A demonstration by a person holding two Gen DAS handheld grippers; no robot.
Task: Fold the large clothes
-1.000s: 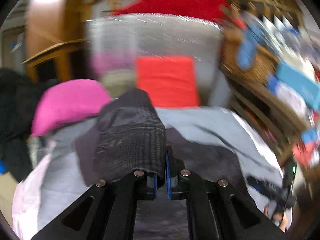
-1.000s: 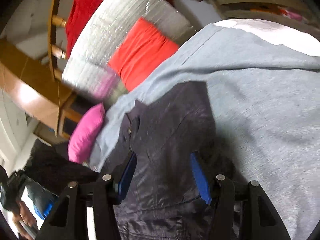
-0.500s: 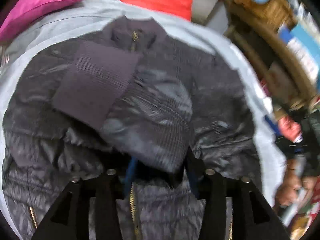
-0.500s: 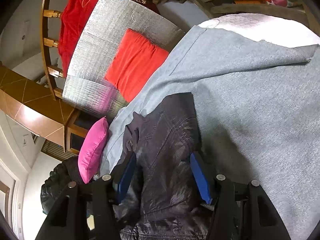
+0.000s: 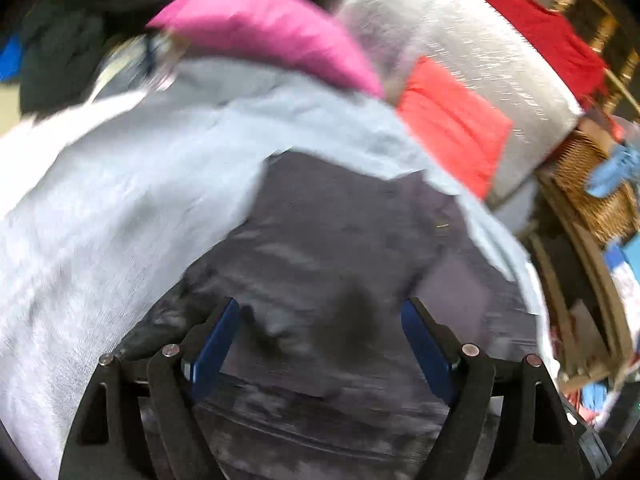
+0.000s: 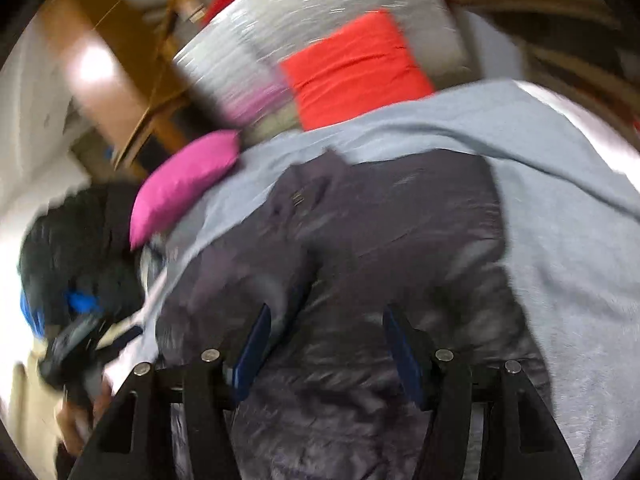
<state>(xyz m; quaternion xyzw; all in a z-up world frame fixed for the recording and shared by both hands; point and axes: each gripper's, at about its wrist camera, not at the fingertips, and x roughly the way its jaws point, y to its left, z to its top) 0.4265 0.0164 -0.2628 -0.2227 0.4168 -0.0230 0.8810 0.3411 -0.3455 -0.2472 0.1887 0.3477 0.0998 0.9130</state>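
A dark grey quilted jacket [image 5: 340, 232] lies spread on a light grey sheet [image 5: 120, 200]; both views are motion-blurred. It also fills the middle of the right wrist view [image 6: 380, 248]. My left gripper [image 5: 320, 320] is open and empty, hovering just above the jacket's left part. My right gripper [image 6: 326, 328] is open and empty over the jacket's right side. The jacket's collar and zip pull [image 6: 298, 196] show at its far end.
A pink pillow [image 5: 264, 28] and a red-orange cushion [image 5: 452, 128] lie beyond the jacket against a silver-grey padded backrest [image 5: 460, 52]. A dark pile of clothes [image 6: 76, 240] sits at the left. A wicker basket [image 5: 592, 196] and shelves stand at the right.
My left gripper opened and let go of the jacket sleeve it held, leaving it on the jacket, then swung left. My right gripper stayed open and shifted over the jacket.
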